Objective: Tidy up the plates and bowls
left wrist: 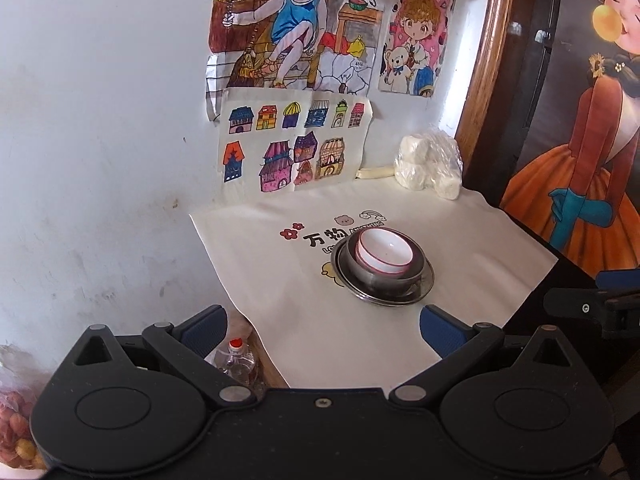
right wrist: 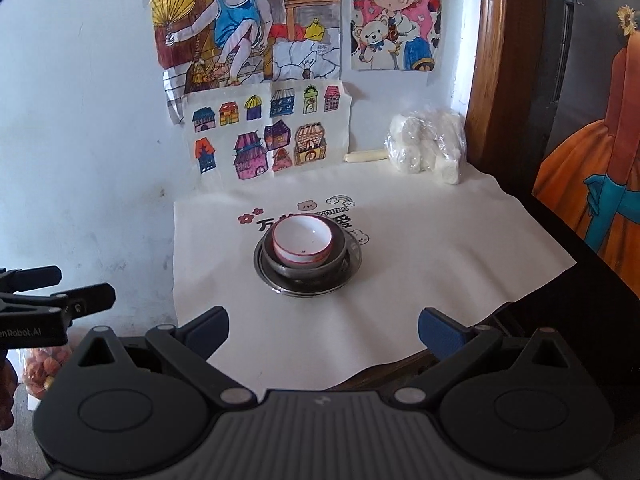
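Note:
A white bowl with a red rim (left wrist: 385, 253) (right wrist: 303, 241) sits nested in a dark metal bowl (left wrist: 378, 276) (right wrist: 298, 270), which rests on a shallow steel plate (left wrist: 424, 284) (right wrist: 352, 266) in the middle of the cream cloth. My left gripper (left wrist: 322, 330) hangs open, short of the stack and to its left, with nothing between its blue pads. My right gripper (right wrist: 323, 330) is open too, near the cloth's front edge, also holding nothing. In the right wrist view the left gripper's black body shows at the left edge.
The cream printed cloth (left wrist: 320, 288) (right wrist: 440, 260) covers a dark table set against a white wall with drawings. A plastic bag of white rolls (left wrist: 430, 166) (right wrist: 426, 146) stands at the back right. A bottle (left wrist: 236, 360) and a bag of snacks (left wrist: 14, 428) lie below, left of the table.

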`<state>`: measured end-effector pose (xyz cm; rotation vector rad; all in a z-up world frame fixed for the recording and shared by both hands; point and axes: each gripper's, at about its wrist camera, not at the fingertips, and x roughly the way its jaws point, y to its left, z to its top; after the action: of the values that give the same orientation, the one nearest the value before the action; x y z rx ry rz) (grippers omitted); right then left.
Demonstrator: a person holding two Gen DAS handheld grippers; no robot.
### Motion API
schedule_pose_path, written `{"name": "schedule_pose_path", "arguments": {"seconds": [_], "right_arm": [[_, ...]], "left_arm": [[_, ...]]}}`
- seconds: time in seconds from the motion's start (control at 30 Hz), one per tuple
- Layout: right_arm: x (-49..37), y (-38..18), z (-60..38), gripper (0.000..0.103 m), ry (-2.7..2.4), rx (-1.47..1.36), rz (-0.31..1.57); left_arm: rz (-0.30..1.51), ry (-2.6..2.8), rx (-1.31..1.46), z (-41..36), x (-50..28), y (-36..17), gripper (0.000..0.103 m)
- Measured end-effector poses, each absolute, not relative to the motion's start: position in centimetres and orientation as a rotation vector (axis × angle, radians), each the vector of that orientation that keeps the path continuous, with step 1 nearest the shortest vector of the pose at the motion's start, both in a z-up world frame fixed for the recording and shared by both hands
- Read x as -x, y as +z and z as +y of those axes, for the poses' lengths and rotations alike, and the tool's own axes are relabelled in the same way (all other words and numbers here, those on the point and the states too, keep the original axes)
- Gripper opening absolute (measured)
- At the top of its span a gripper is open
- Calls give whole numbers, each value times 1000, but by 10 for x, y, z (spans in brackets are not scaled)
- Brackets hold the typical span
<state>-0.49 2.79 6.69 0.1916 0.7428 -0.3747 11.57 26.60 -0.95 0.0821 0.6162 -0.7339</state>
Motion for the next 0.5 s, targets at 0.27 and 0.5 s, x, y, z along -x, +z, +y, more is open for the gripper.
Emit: {"name": "schedule_pose_path", "arguments": {"seconds": [0.27,0.5], "right_arm": [[3,71,32,103,-361,-164,750],[-1,71,34,103,-339,-149,765]], "left_arm": [[637,-740,-60,270,-113,-12,102],[640,-728,-55,273,-110,-11,102]]}}
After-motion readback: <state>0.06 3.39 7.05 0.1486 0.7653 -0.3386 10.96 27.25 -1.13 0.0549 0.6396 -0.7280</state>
